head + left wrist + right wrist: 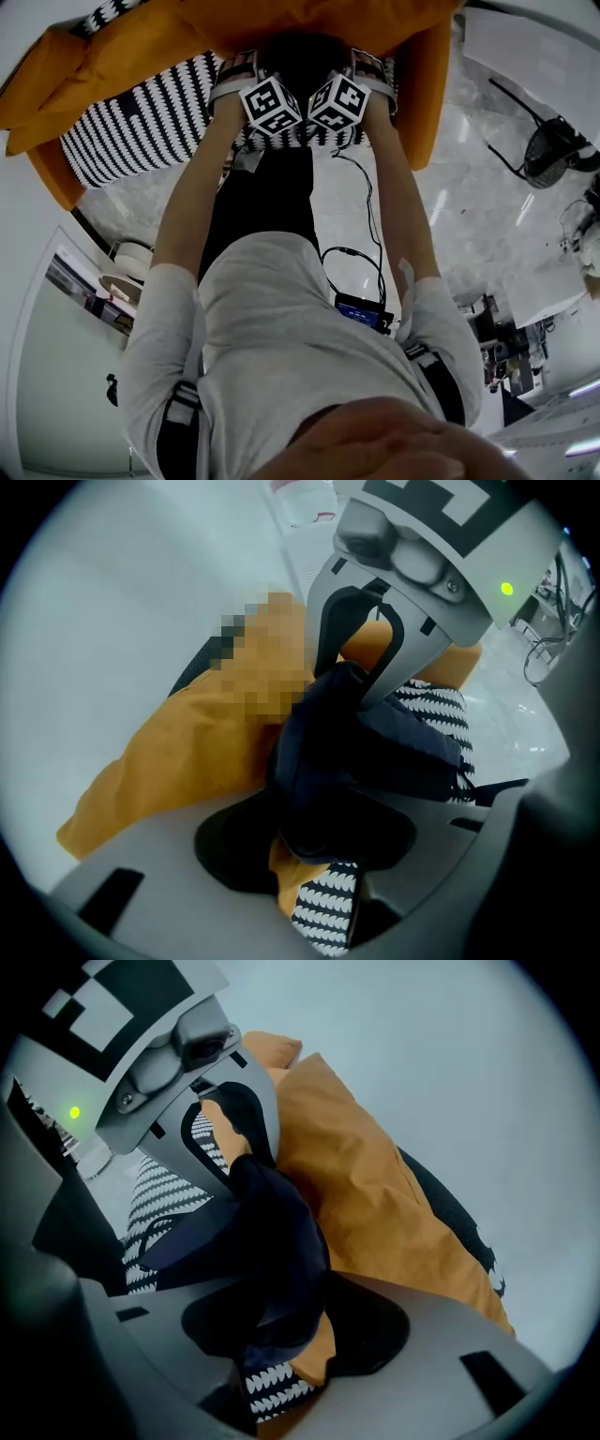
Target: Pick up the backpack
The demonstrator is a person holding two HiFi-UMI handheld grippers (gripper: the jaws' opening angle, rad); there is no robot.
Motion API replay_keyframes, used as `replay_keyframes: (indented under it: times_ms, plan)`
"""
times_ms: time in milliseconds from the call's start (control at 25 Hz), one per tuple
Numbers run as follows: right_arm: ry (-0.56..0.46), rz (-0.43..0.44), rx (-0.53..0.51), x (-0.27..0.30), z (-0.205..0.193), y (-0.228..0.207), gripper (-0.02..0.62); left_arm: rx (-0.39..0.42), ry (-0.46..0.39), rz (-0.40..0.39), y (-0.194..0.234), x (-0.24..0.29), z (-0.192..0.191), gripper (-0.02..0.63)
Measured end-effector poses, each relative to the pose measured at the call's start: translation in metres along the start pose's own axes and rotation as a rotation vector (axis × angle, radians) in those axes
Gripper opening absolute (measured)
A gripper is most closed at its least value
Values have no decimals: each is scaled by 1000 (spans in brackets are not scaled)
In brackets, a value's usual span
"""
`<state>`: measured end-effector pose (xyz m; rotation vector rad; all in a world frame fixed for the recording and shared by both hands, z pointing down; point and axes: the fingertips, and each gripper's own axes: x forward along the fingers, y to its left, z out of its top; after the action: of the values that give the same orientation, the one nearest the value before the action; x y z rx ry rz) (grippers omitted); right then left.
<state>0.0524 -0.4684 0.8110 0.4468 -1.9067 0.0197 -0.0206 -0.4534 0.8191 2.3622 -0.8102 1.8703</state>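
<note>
A dark navy backpack point(302, 58) lies on an orange sofa point(141, 47), against an orange cushion point(187, 752) and a black-and-white patterned cushion point(141, 122). Both grippers point steeply down at it, side by side, their marker cubes almost touching in the head view. My left gripper point(347, 808) is open, and the backpack's point(375, 752) dark fabric bulges up between its jaws. My right gripper point(272, 1307) is open too, with a fold of the backpack point(272, 1232) in its gap. Each gripper view shows the other gripper's arched jaws over the top of the bag.
Pale glossy floor point(469, 187) stretches to the right of the sofa, with a black fan-like stand point(553, 150) on it. Black cables point(361, 244) hang along the person's front. A round white object point(127, 262) stands at the left by a wall.
</note>
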Motion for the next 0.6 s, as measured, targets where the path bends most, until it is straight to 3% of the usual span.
replay_keyframes:
  times_ms: [120,320,600]
  plan:
    - [-16,-23,21,7,-2,-2,196,48,13,49,3,5,1,178]
    - [-13,-14,33,12,-14,15,155,221,59,135,-4,9,-3,176]
    - [33,15,71,12,-33,51,106,162,69,47,-46,17,-16,149]
